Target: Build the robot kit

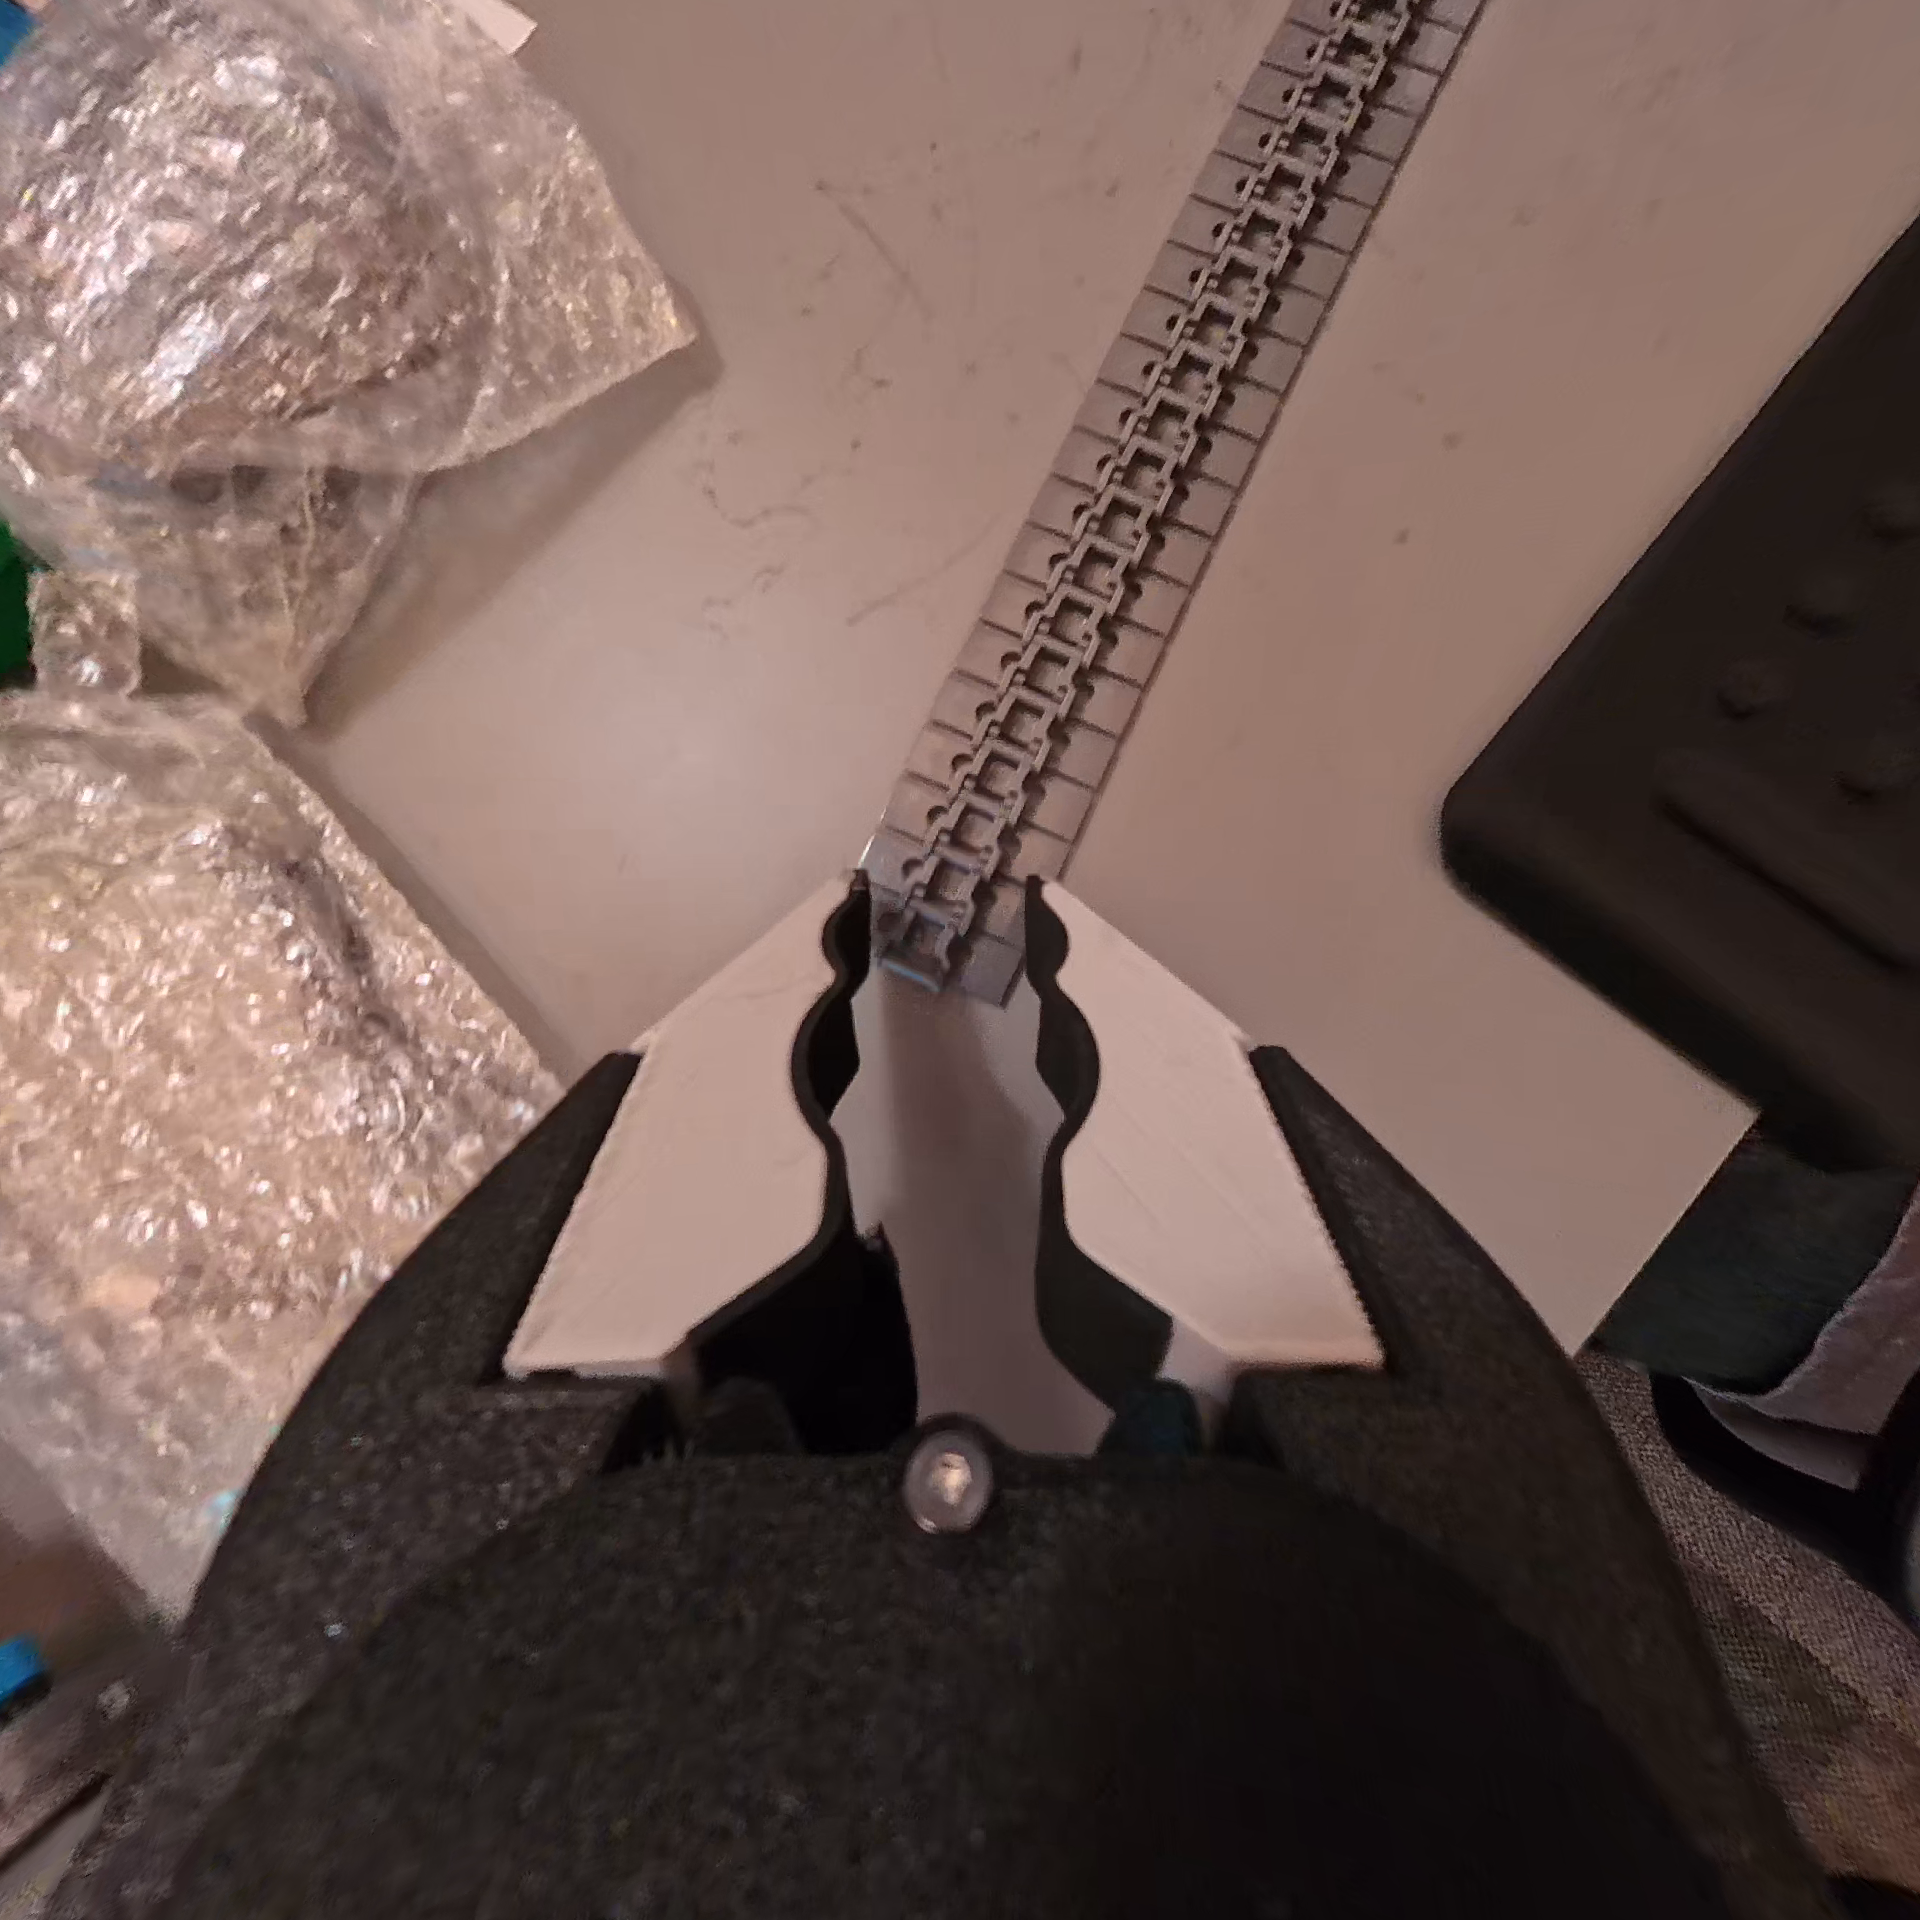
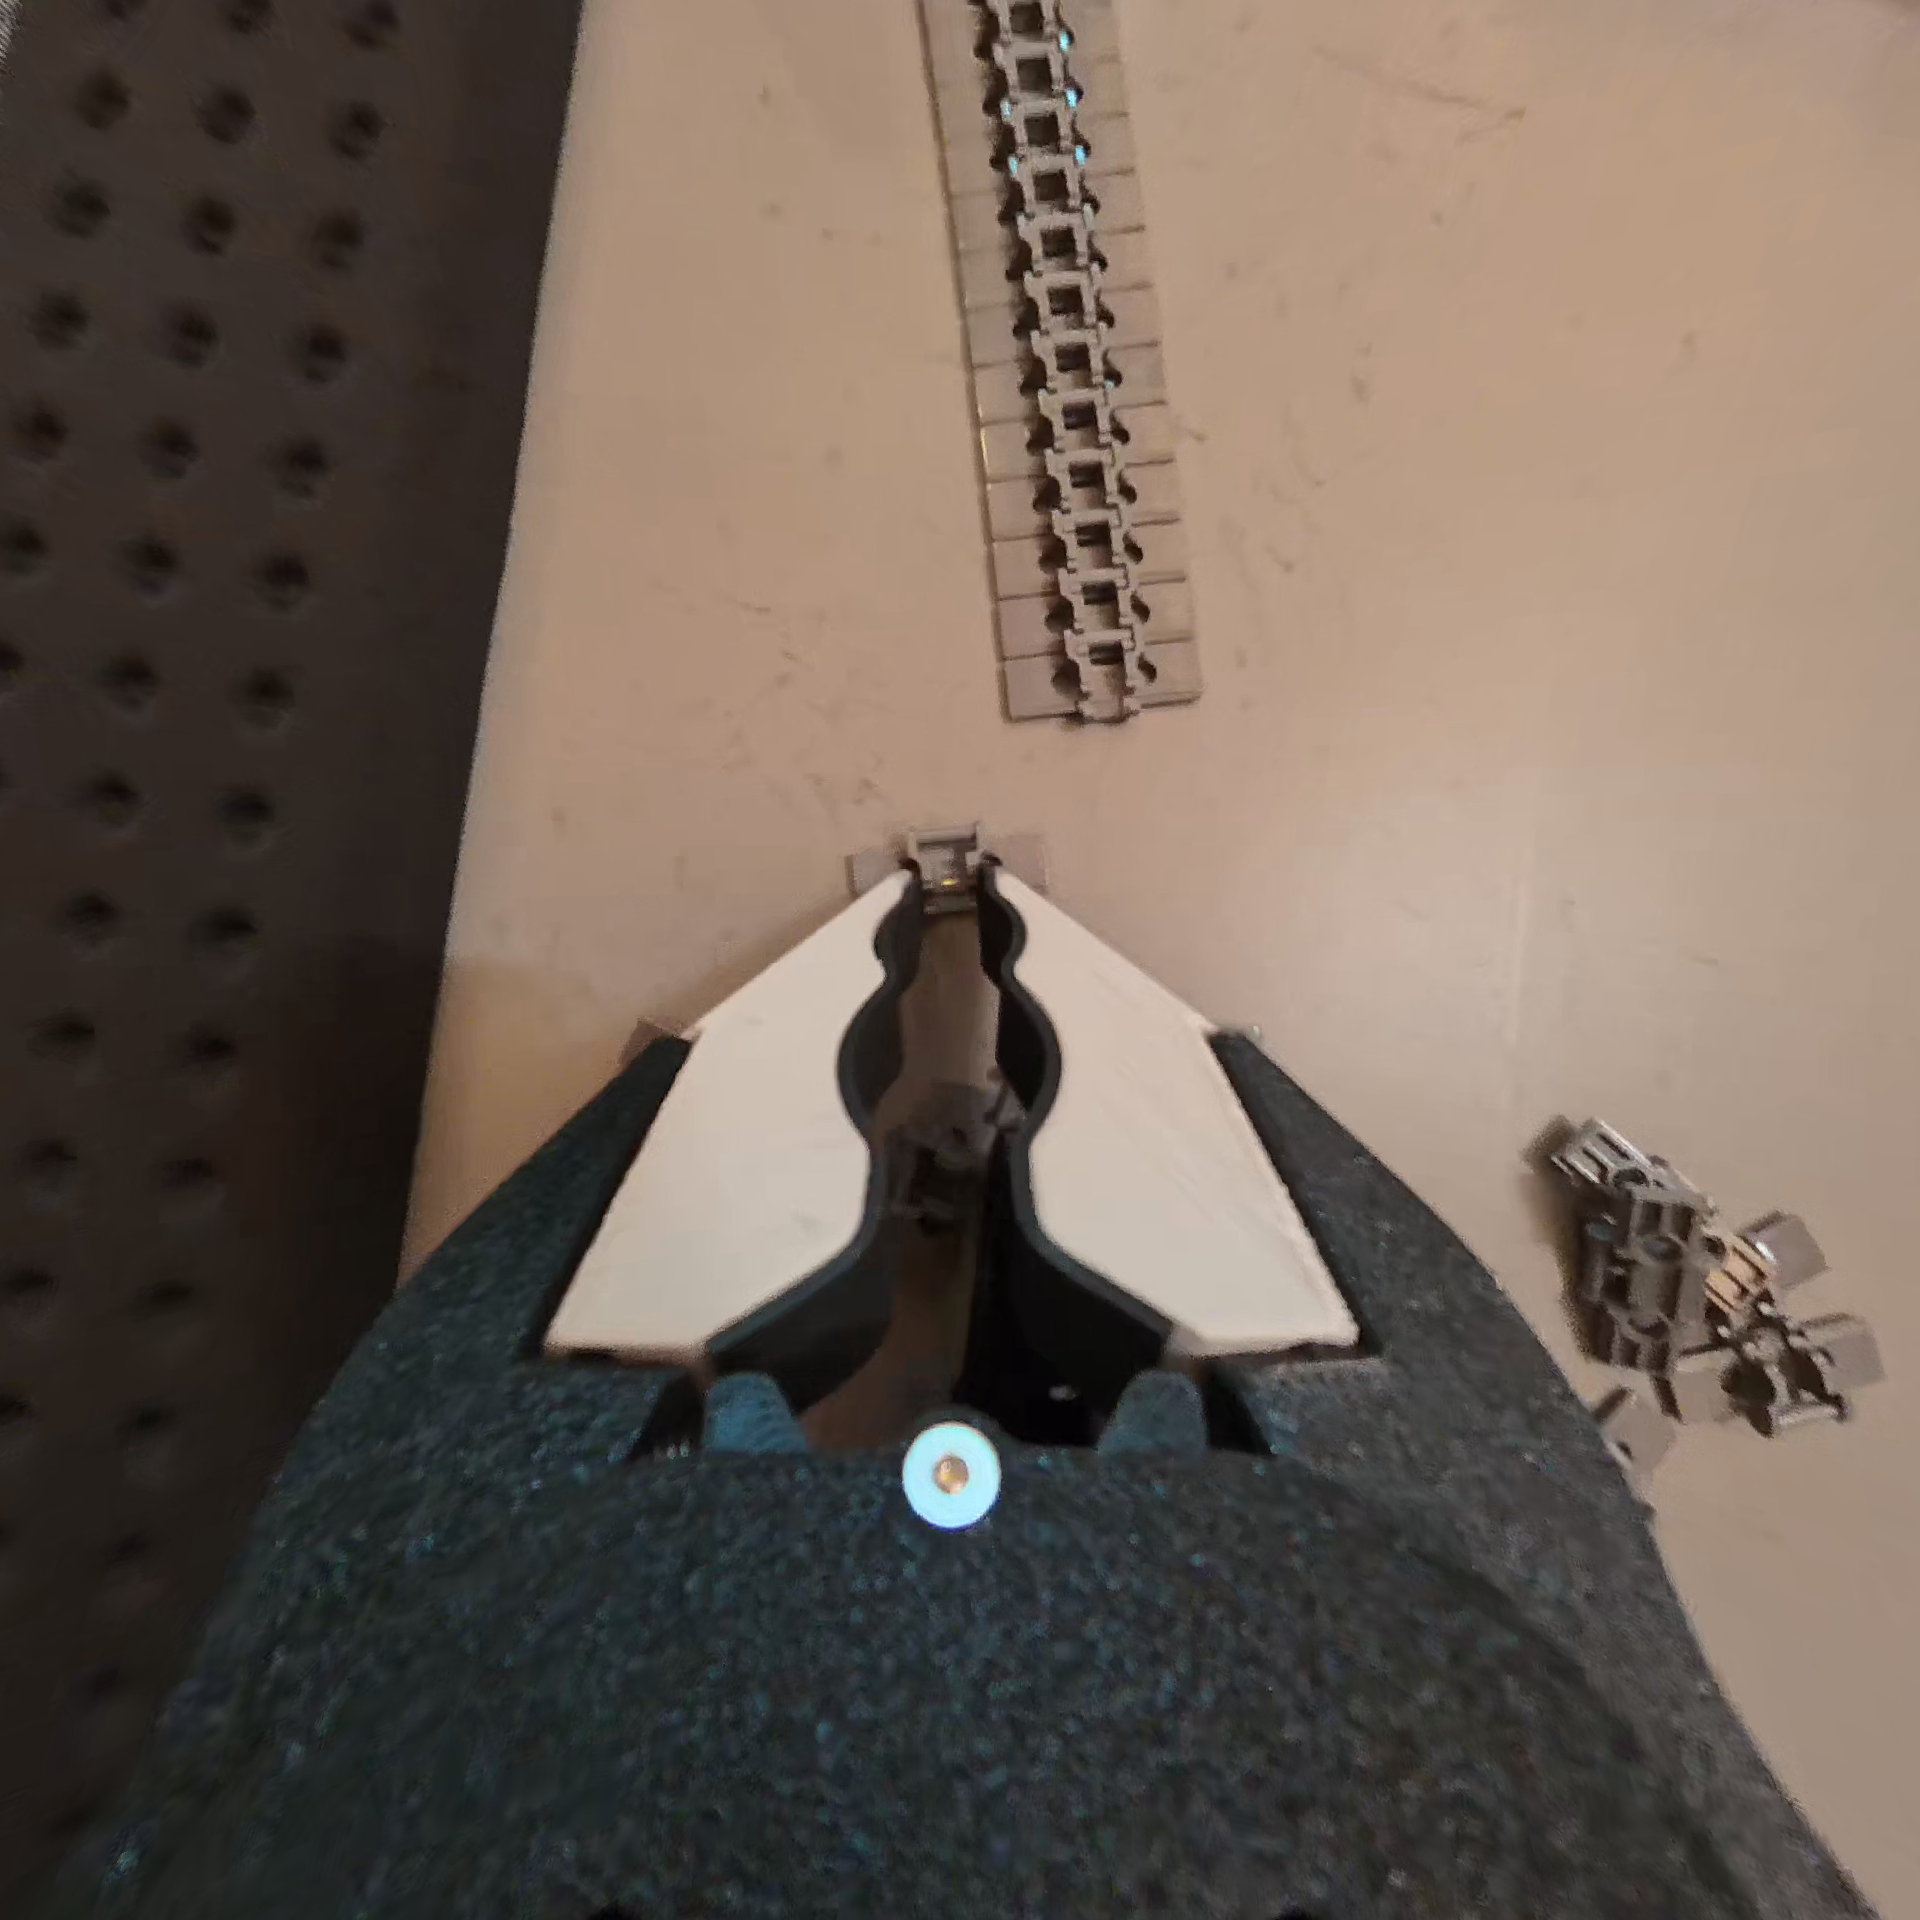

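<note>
The pale counter point(image 2: 1455, 520) lies bare on both sides of the grey chain point(image 2: 1070, 353), bounded on one side by a black perforated mat point(image 2: 208, 520). In the left wrist view two bubble-wrap bags point(image 1: 239, 312) crowd the left edge; their contents are hidden. The left tongs point(image 1: 943, 914) reach level along the counter, tips apart astride the chain's point(image 1: 1174, 416) near end. The right tongs point(image 2: 948, 883) are clamped on a single link point(image 2: 945, 857), just short of the chain's end. Loose links point(image 2: 1704, 1299) lie heaped to the right.
</note>
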